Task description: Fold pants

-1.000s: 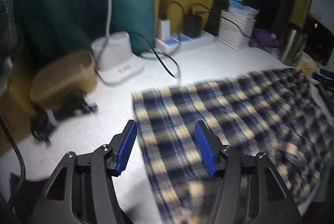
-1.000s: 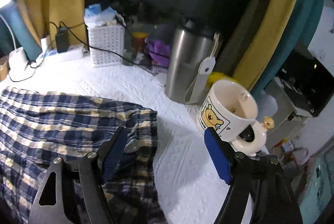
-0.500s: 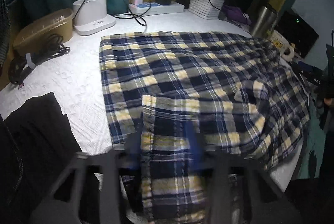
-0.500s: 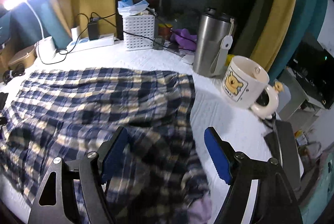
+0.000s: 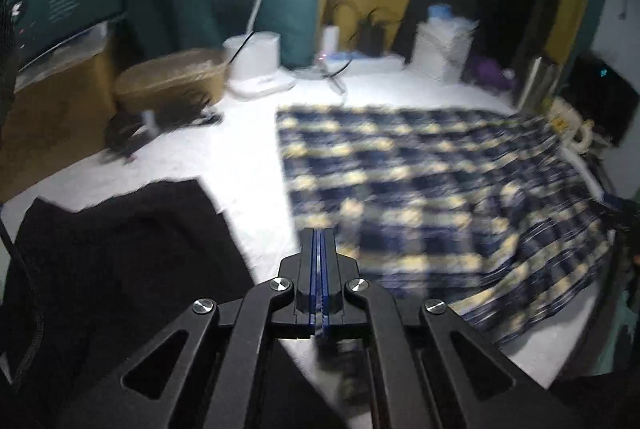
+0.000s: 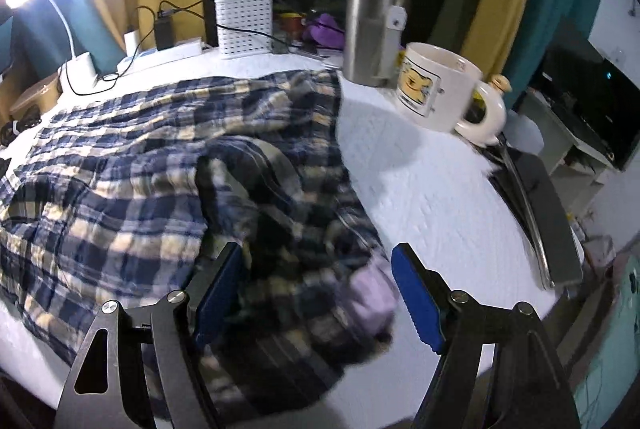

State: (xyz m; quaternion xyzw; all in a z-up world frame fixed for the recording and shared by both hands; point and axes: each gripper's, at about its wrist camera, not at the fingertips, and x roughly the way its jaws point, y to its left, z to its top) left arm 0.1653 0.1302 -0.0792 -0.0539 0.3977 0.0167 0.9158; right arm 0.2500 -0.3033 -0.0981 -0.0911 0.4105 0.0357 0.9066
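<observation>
Lying spread across the white tabletop, plaid pants, waist end bunched near right claw, its jaws wide apart above the cloth, left claw clenched, possibly pinching fabric, black garment at its left, mug beyond.

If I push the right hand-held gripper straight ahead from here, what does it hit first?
Most likely the plaid pants: the open right hand-held gripper points at their bunched folds right in front. The mug sits farther right; depth is uncertain.
</observation>
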